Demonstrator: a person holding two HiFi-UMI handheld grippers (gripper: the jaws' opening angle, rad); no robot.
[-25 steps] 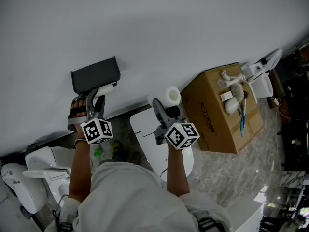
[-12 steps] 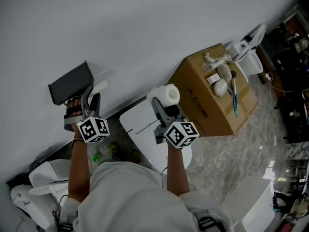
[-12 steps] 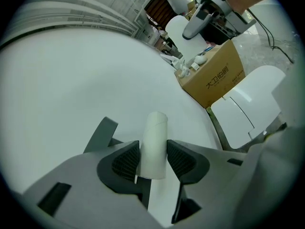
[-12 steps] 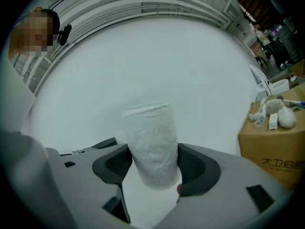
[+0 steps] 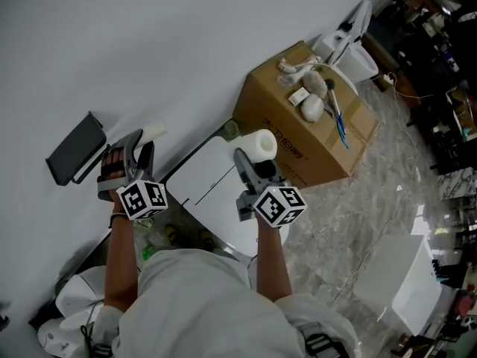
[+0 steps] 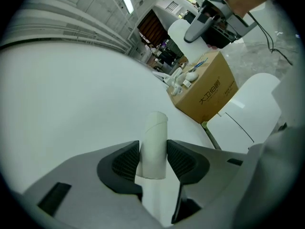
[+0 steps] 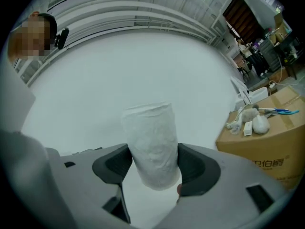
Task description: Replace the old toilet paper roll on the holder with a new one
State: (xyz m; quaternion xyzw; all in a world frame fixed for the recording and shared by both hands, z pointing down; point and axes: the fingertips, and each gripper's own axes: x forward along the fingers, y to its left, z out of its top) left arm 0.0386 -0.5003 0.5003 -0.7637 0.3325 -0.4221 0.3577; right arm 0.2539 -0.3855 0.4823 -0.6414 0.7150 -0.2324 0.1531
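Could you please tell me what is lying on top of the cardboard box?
On the box lie several small whitish items and a thin blue-handled thing. They are too small to identify. The closed top hides whatever is inside.

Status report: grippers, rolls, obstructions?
Left gripper shut on empty cardboard tube. Right gripper shut on new roll. Holder on wall beside left gripper, nothing blocking.

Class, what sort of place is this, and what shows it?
Probably a mock toilet corner inside a workshop: a white toilet lid near a black wall-mounted holder, a brown cardboard box beside it, cluttered dark shelving beyond.
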